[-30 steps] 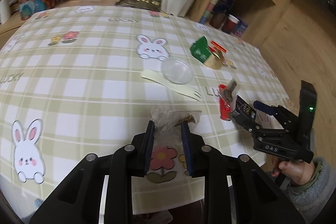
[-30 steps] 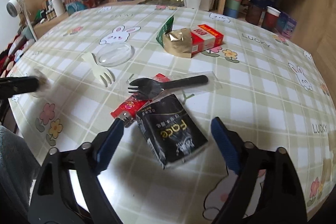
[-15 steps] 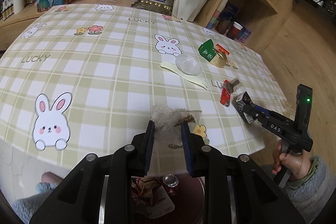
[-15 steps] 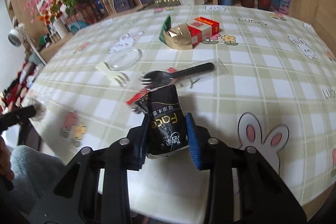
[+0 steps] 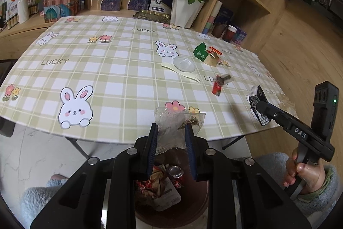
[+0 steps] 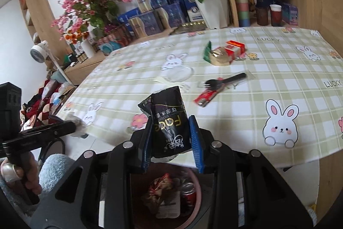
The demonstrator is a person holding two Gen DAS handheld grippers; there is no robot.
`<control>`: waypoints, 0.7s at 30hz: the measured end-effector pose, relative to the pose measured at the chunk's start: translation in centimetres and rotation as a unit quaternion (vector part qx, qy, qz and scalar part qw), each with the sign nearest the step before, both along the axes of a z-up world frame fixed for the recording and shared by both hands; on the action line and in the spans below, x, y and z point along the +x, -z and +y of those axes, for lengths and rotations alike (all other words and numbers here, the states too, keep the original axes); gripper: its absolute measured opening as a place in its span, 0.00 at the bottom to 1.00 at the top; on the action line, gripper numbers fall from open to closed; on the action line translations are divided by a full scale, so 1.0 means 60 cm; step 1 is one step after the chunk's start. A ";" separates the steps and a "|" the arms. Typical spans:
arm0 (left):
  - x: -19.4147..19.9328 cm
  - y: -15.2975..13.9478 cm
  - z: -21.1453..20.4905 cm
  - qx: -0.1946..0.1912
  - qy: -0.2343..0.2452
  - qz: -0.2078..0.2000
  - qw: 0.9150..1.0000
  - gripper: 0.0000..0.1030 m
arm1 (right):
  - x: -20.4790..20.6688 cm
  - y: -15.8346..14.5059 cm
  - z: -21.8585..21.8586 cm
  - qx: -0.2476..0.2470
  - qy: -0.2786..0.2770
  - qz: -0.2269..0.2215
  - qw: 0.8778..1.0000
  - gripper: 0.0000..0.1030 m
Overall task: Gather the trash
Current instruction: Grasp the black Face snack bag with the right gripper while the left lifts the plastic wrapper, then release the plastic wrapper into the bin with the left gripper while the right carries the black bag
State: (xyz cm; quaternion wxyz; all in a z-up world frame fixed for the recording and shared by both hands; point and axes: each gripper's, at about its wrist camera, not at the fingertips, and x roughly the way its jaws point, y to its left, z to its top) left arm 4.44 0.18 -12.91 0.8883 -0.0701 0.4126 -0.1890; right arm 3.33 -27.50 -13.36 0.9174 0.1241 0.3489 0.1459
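Left view: a sec ago we were low over the desk (image 5: 111, 70) w/ the clear bag (image 5: 171, 121) just pinched. Now the left hand-held gripper (image 5: 171, 143) has pulled back past the desk edge, jaws narrow and clamped on that bag, and the bin (image 5: 171, 190) sits right below, already w/ wrappers and a can in it. The right hand-held gripper (image 5: 260, 107) has come off the desk too, holding the black pack (image 5: 257, 100). "DAS" reads on its body, "LUCKY" on the cloth.

Right view: jaws were wide around the black pack (image 6: 169, 121) a sec ago; now the right hand-held gripper (image 6: 171, 138) is clamped on it, lifted clear, w/ the bin (image 6: 171, 196) underneath. So we judge both pieces are set to drop. Pack reads "Face", "tissue". Fork (image 6: 223, 82), red wrapper (image 6: 205, 98), lid (image 6: 178, 74), red box (image 6: 234, 47) are left on the desk.
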 end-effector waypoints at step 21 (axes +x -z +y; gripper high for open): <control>-0.071 0.049 0.001 0.017 0.027 0.044 0.999 0.26 | -0.065 -0.016 0.057 -0.012 -0.028 -0.010 0.999 0.34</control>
